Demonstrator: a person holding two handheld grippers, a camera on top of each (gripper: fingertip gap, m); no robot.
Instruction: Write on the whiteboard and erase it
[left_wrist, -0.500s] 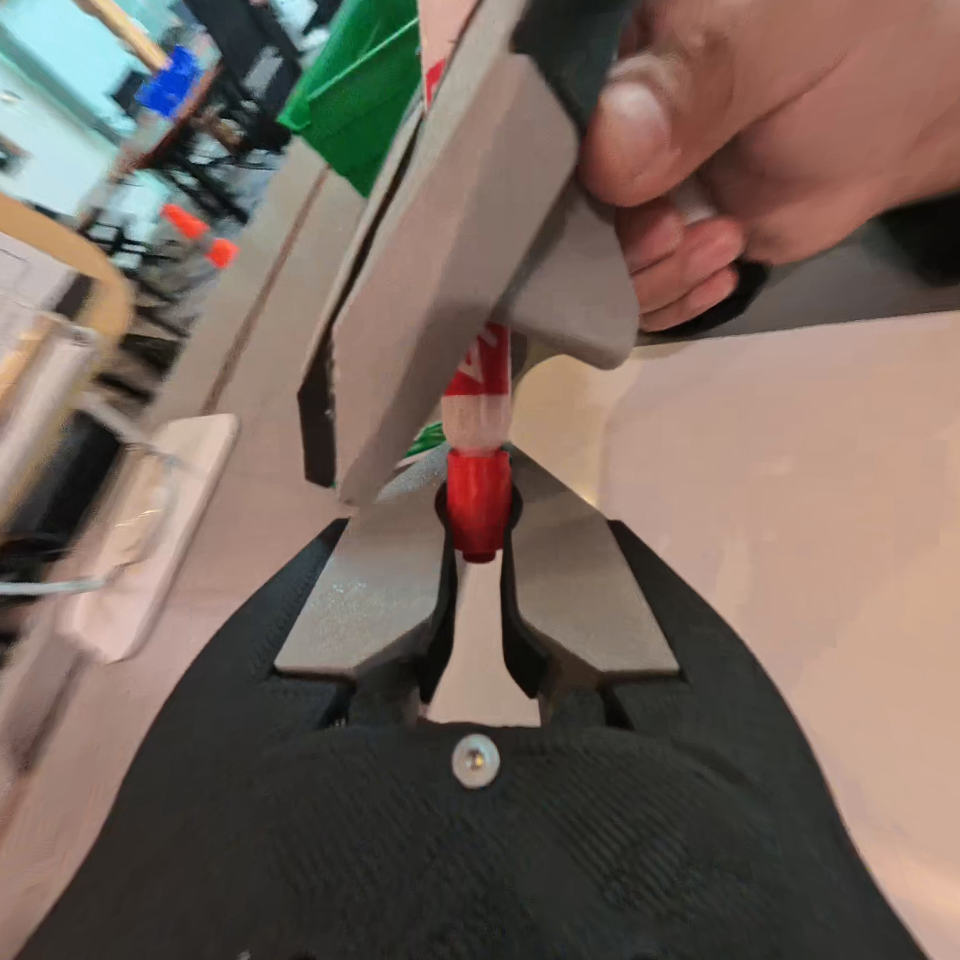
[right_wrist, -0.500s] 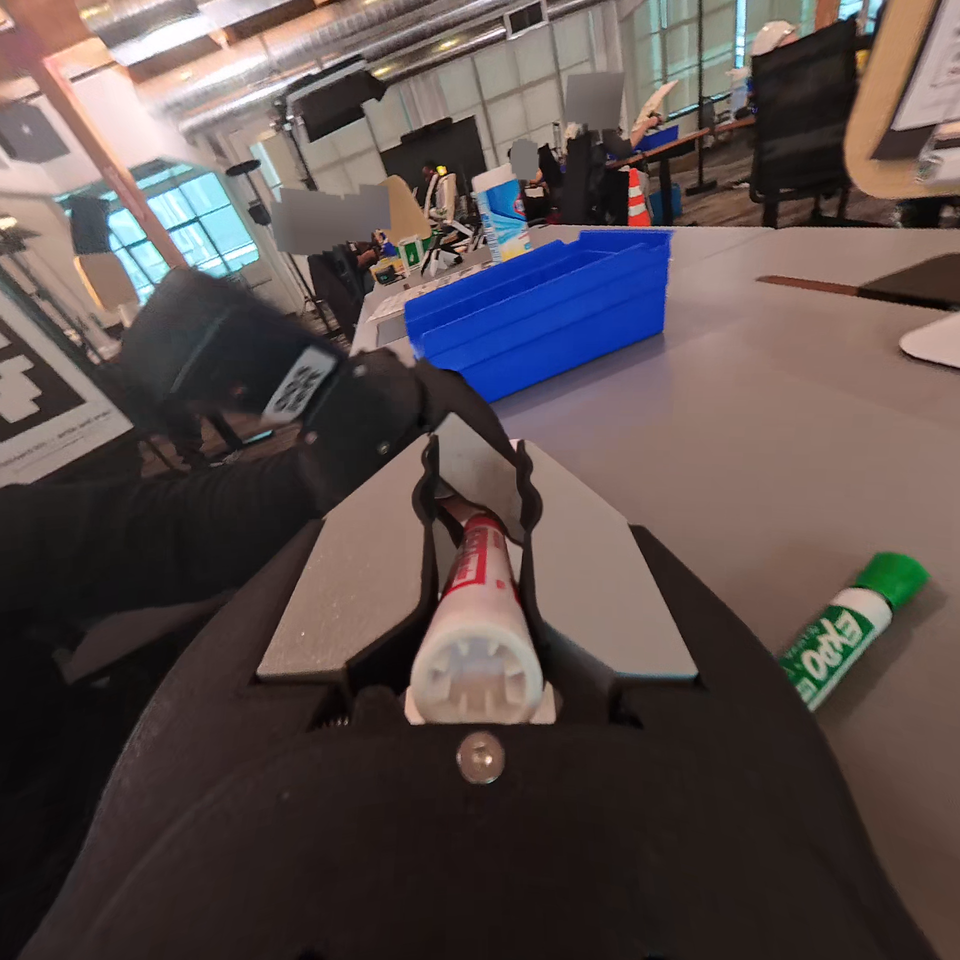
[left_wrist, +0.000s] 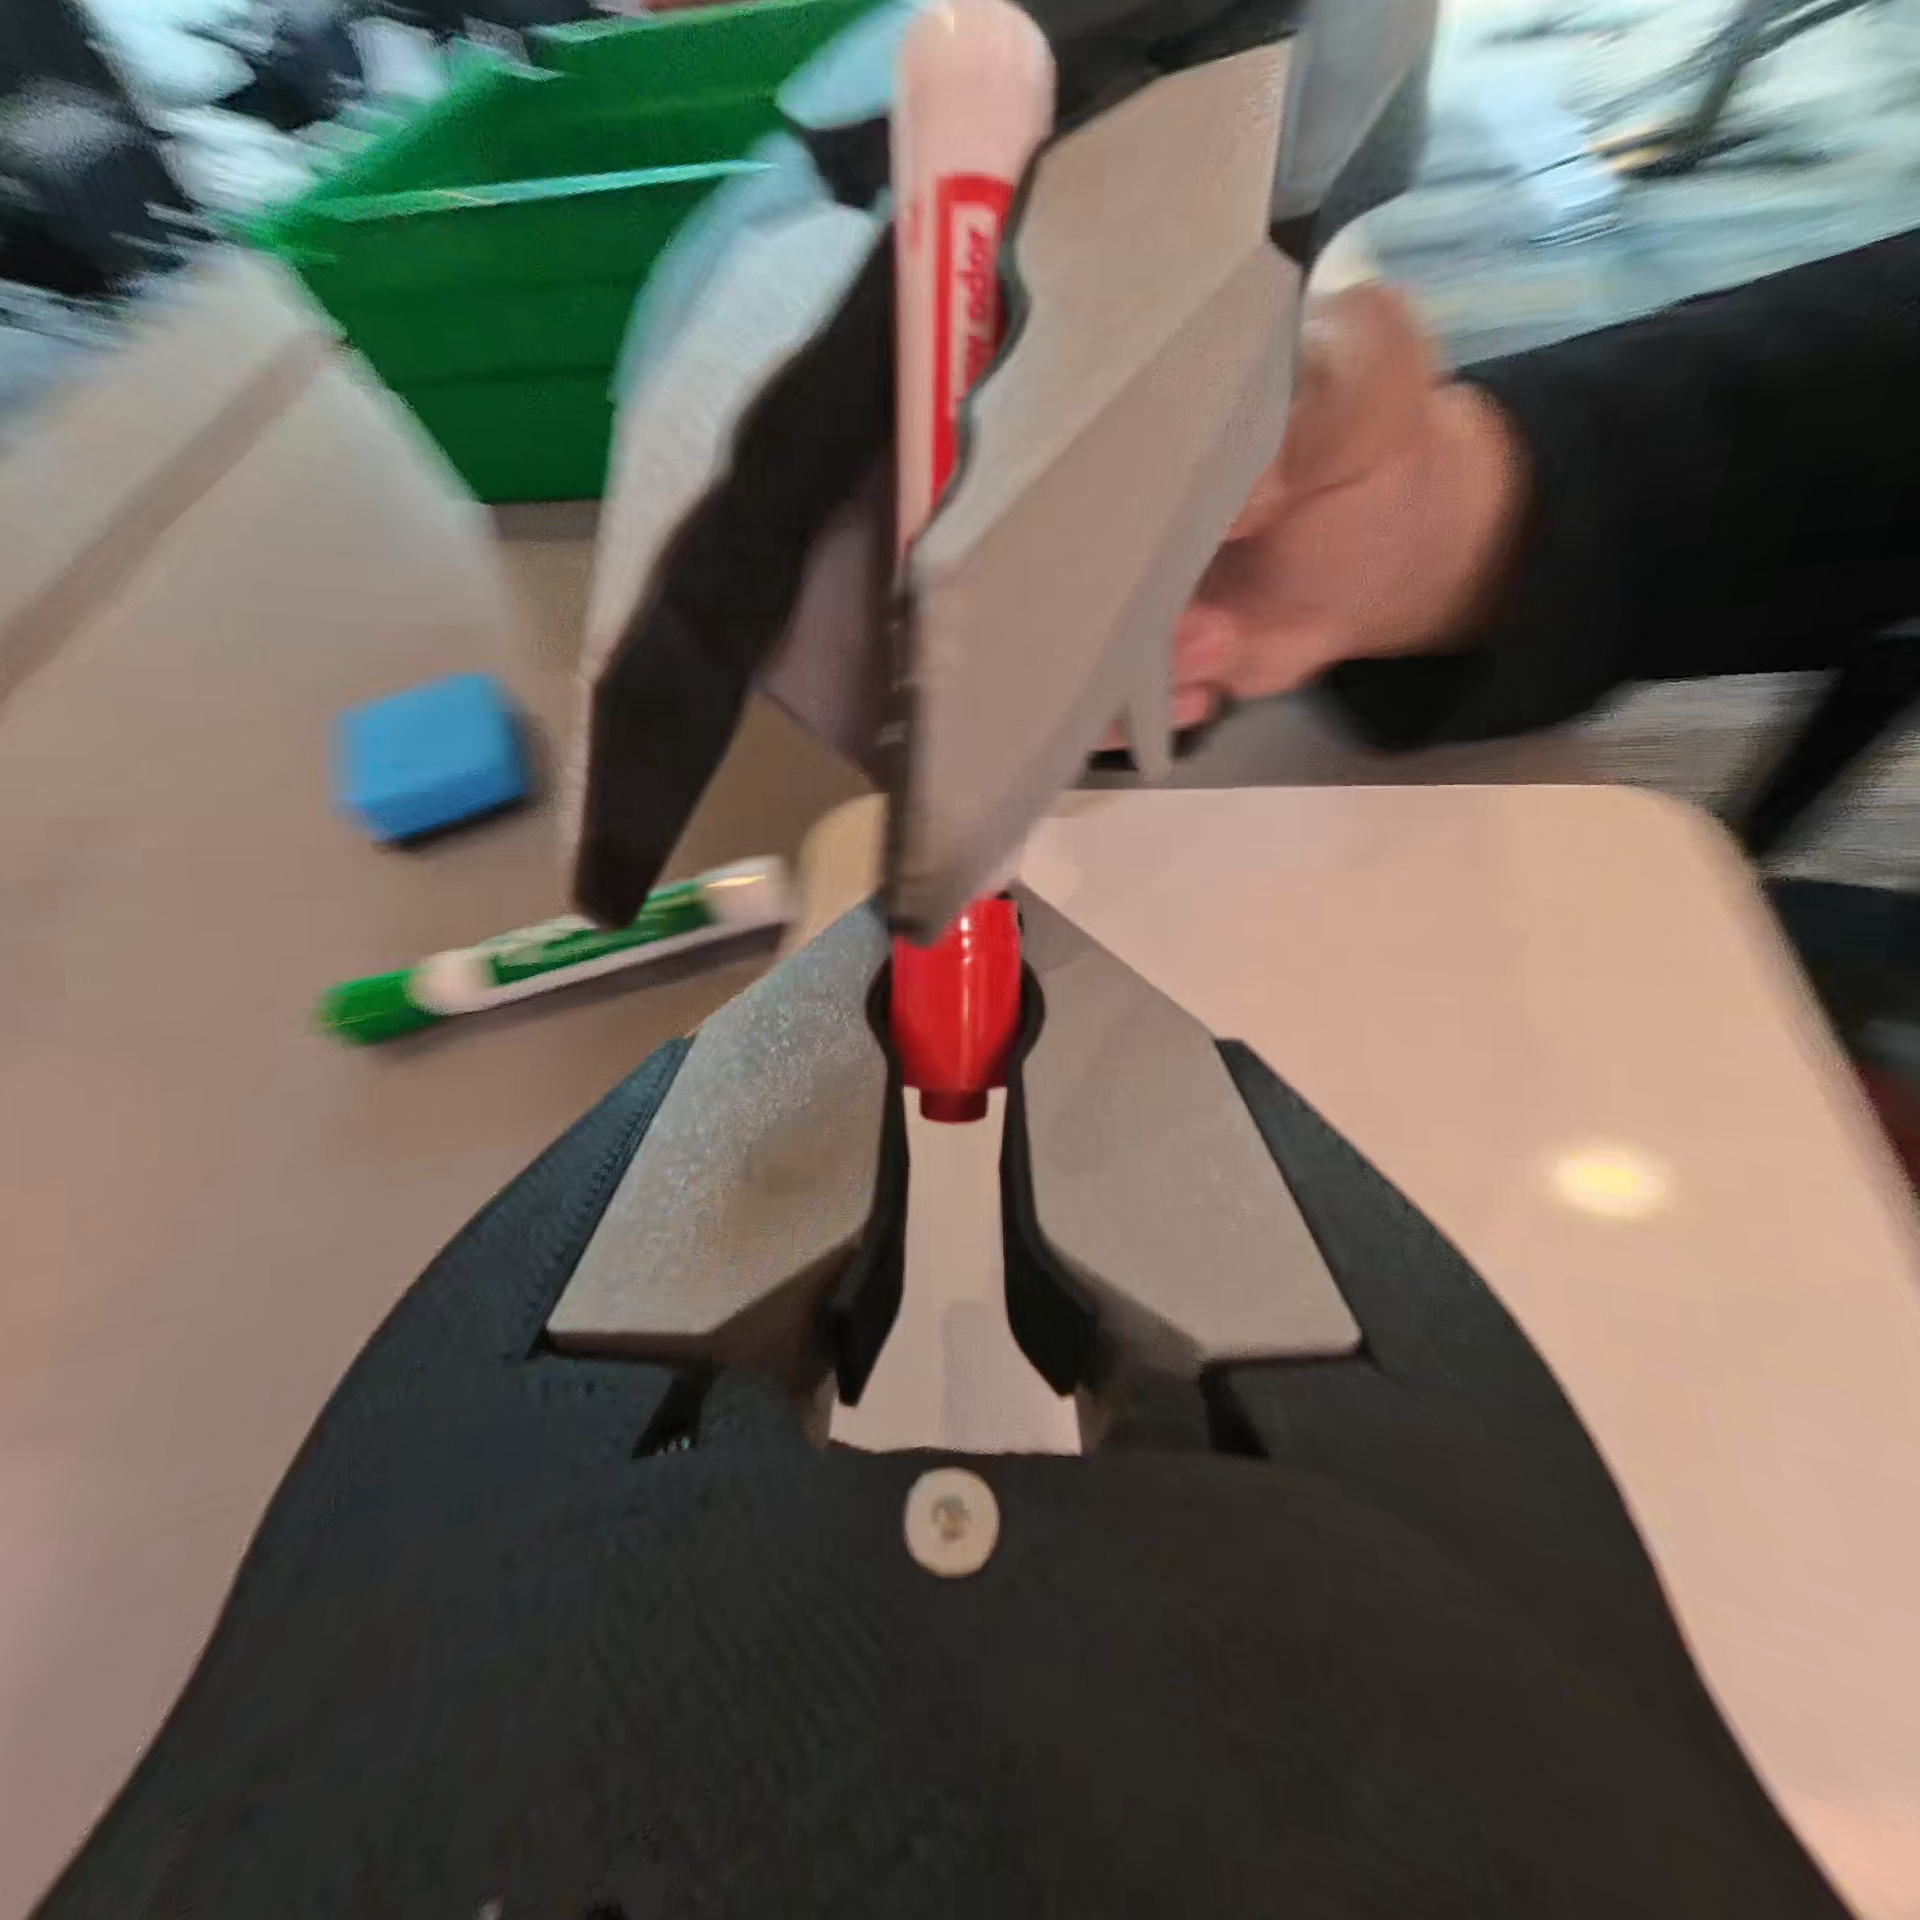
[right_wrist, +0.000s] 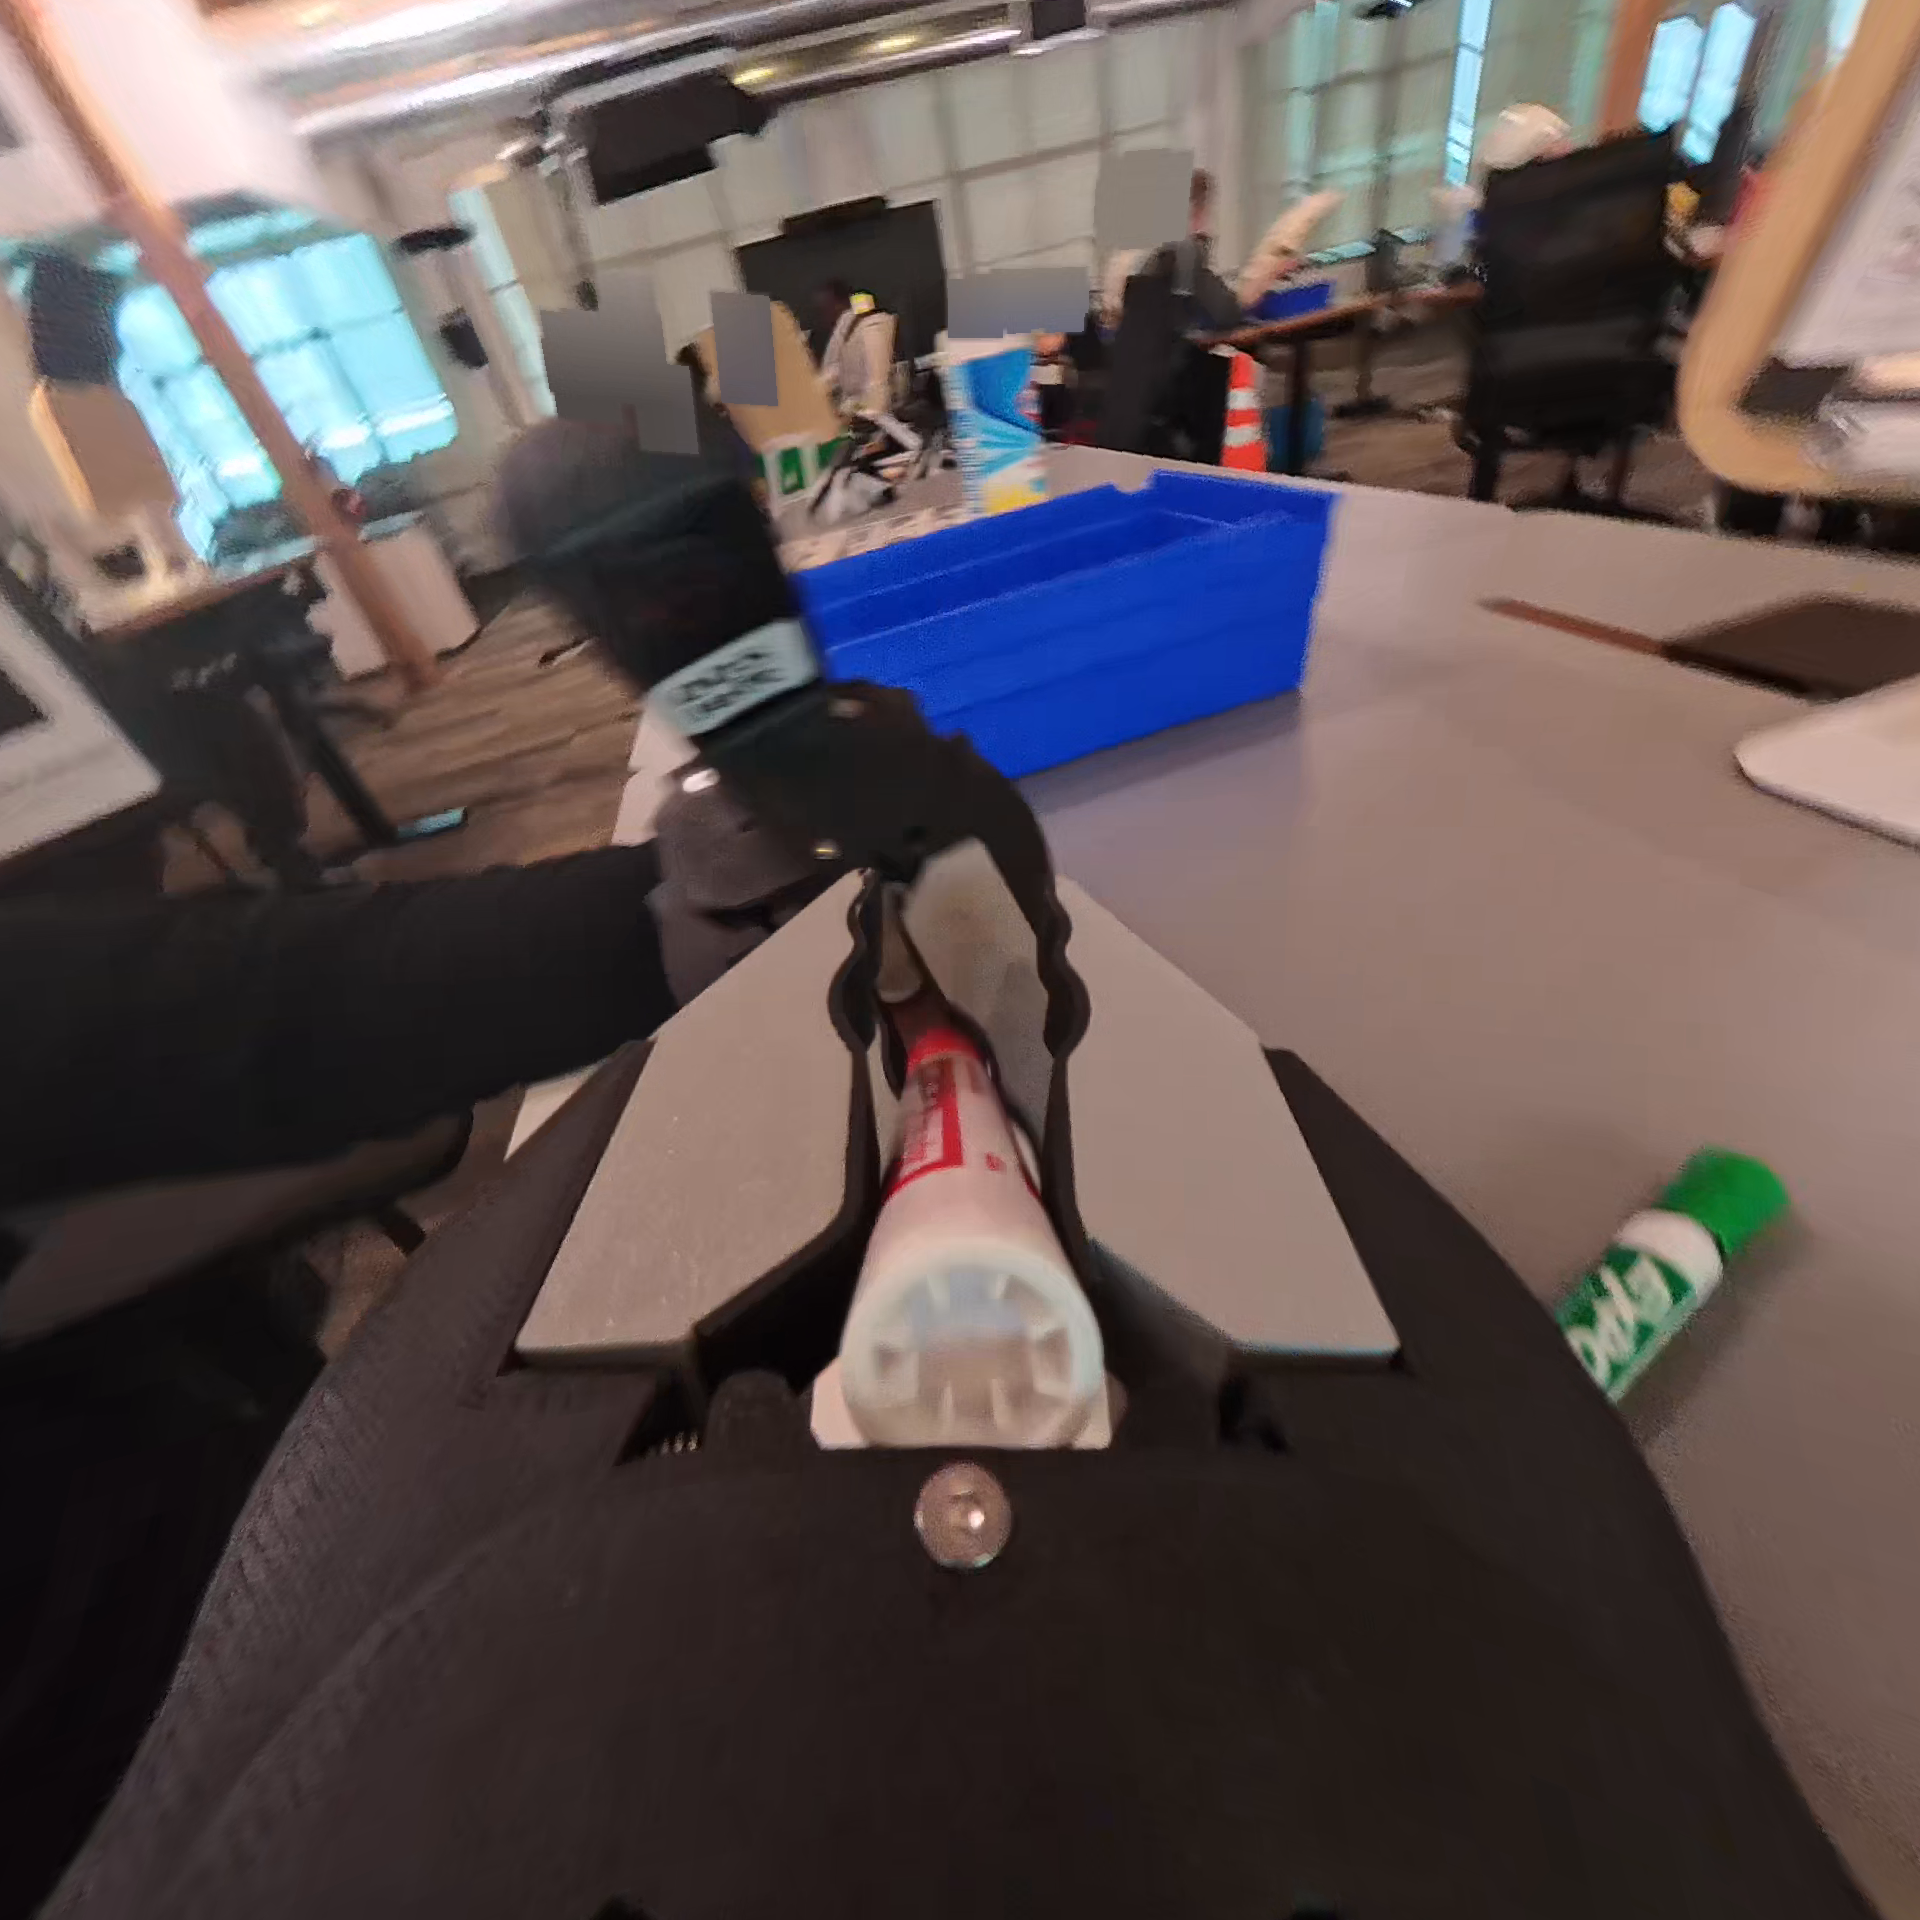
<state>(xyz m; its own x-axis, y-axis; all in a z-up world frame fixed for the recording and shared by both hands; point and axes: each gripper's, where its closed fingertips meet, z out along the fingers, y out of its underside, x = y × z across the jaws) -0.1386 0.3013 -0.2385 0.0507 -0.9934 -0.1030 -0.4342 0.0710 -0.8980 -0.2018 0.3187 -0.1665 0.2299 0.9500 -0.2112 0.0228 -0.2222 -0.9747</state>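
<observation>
Left wrist view: the left gripper (left_wrist: 956, 997) is clamped on the red plastic cap (left_wrist: 954, 1013) of the white-barrelled red whiteboard marker (left_wrist: 940, 312). The right gripper (left_wrist: 914, 727) comes in from above and grips the barrel. Half a second ago the marker leaned slightly; it now stands near vertical over the white whiteboard (left_wrist: 1403, 1039), and a green-capped marker (left_wrist: 540, 951) and blue block eraser (left_wrist: 431, 753) have come into frame on the grey table (left_wrist: 156, 1143). Cap and barrel appear still joined.

Right wrist view: the right gripper (right_wrist: 961, 997) holds the barrel (right_wrist: 961, 1195) lengthwise between its fingers (right_wrist: 727, 1164); the left gripper (right_wrist: 883, 800) sits farther from the fingertips than before. Judgement: uncapping is in hand; writing has not begun.
</observation>
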